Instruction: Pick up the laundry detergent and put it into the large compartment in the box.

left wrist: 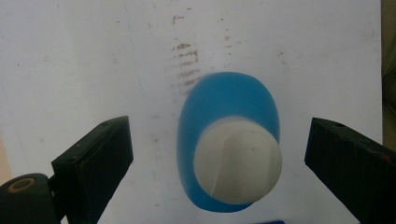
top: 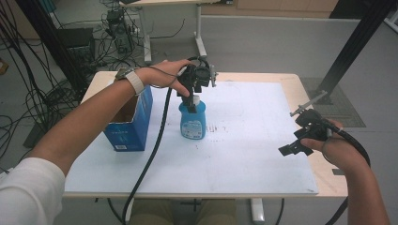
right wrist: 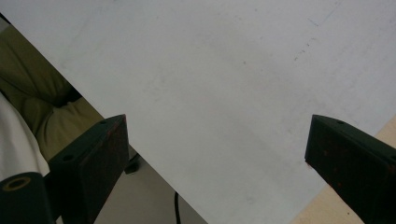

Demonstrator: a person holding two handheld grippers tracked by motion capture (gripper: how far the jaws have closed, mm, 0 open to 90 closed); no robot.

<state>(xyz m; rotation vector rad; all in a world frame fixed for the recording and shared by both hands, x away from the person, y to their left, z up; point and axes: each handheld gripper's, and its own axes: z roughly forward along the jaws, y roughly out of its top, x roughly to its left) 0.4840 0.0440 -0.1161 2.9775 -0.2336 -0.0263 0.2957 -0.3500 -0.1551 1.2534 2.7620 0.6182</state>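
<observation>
Hovering straight above a blue bottle [top: 193, 123], the left tongs [top: 191, 97] hang with their jaws spread wide, one on each side of the bottle's white cap [left wrist: 237, 159] and touching neither it nor the blue body below. The bottle stands upright on the white sheet [top: 244, 140] that covers the surface, a little left of its middle and toward the far side, just right of an open blue carton [top: 133, 122] that sits near the left edge. A black cable [top: 152, 154] trails from the left tongs back across the sheet to the near edge. Well apart from all this, the right tongs [top: 293, 146] are held low over the right edge of the sheet, jaws likewise spread and holding nothing; in the right gripper view they frame bare white sheet and a corner of the wooden surface [right wrist: 322, 210] beneath it.
</observation>
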